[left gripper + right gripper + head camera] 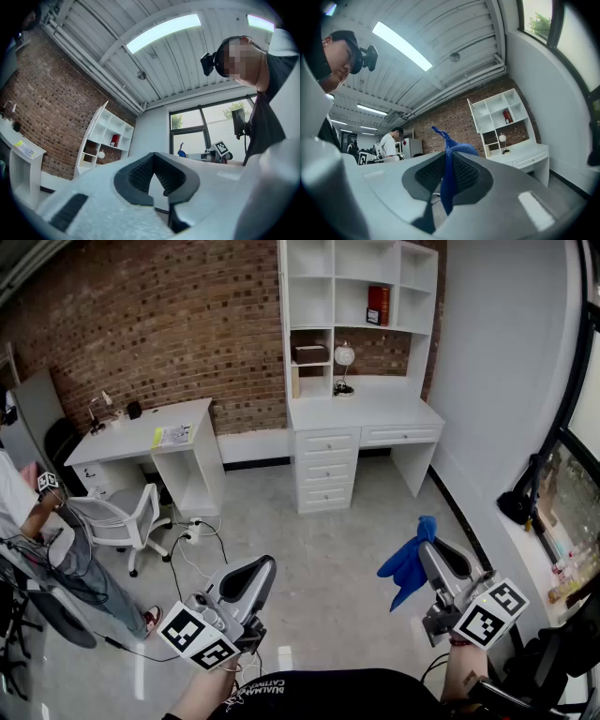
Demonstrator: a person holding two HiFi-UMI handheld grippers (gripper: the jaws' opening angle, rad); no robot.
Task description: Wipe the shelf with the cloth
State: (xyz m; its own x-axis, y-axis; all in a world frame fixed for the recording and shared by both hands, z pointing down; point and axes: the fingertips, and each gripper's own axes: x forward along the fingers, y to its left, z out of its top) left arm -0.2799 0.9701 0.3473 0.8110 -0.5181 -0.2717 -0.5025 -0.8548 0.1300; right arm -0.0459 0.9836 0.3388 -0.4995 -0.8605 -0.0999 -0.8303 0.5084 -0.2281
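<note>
The blue cloth (pixel 409 563) hangs pinched in the right hand-held gripper (pixel 429 554), near right. The left hand-held gripper (pixel 261 570) seems clenched on nothing. The white shelf (pixel 352 327) stands far off, so the step in hand looks like the approach, then reaching up to wipe.

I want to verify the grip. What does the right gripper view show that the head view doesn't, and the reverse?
Right gripper view only: the right claw with jaws shut on the cloth, and the ceiling lights. Head view only: that claw's marker cube and the side desk. Both: the cloth, the shelf and the brick wall.
</note>
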